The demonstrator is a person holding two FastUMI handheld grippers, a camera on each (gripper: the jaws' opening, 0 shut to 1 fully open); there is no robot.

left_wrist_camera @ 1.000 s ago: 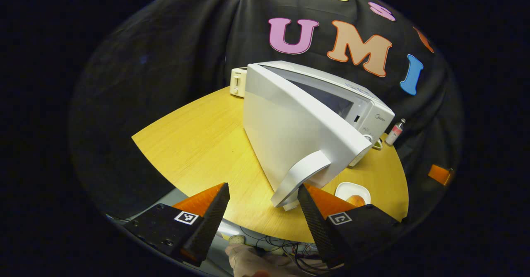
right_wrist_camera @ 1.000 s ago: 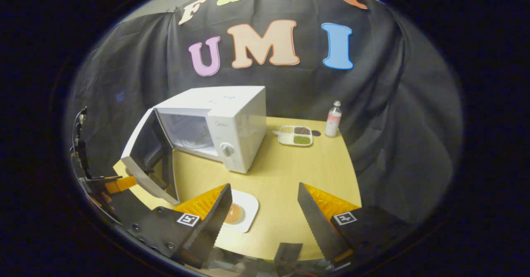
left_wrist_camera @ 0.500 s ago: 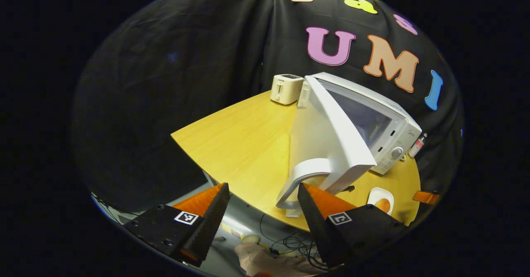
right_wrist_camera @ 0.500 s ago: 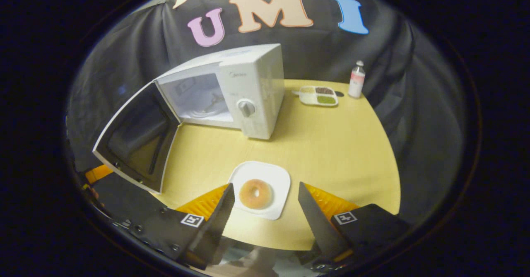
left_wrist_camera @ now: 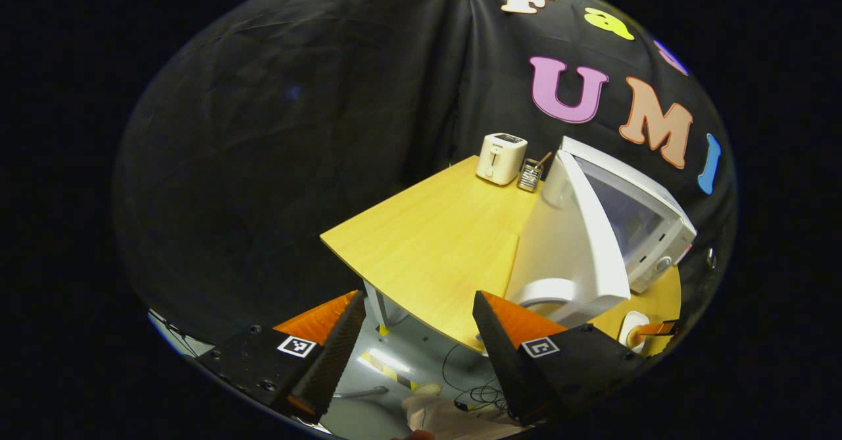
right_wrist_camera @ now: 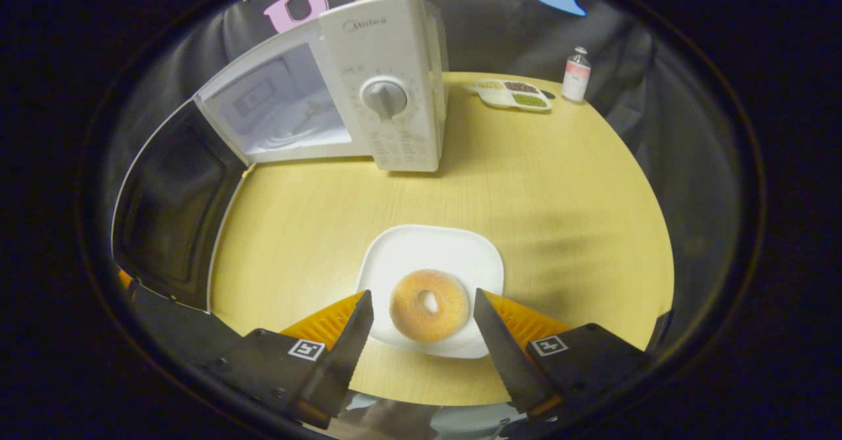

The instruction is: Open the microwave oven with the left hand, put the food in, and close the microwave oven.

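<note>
One step looks done: the microwave (right_wrist_camera: 368,91) door (left_wrist_camera: 572,249) stands wide open. The doughnut (right_wrist_camera: 429,304) sits on its white plate (right_wrist_camera: 421,256) near the table's (right_wrist_camera: 559,216) front edge, between the right gripper's (right_wrist_camera: 421,315) spread fingers, ungrasped. The left gripper (left_wrist_camera: 419,315) is spread too, holding nothing. Loading and closing remain.

From my right gripper view I read "Midea" on the microwave oven (right_wrist_camera: 385,91), at the top of its control panel above the dial (right_wrist_camera: 385,98); the small marks around and below that dial are too fine for me to read
</note>
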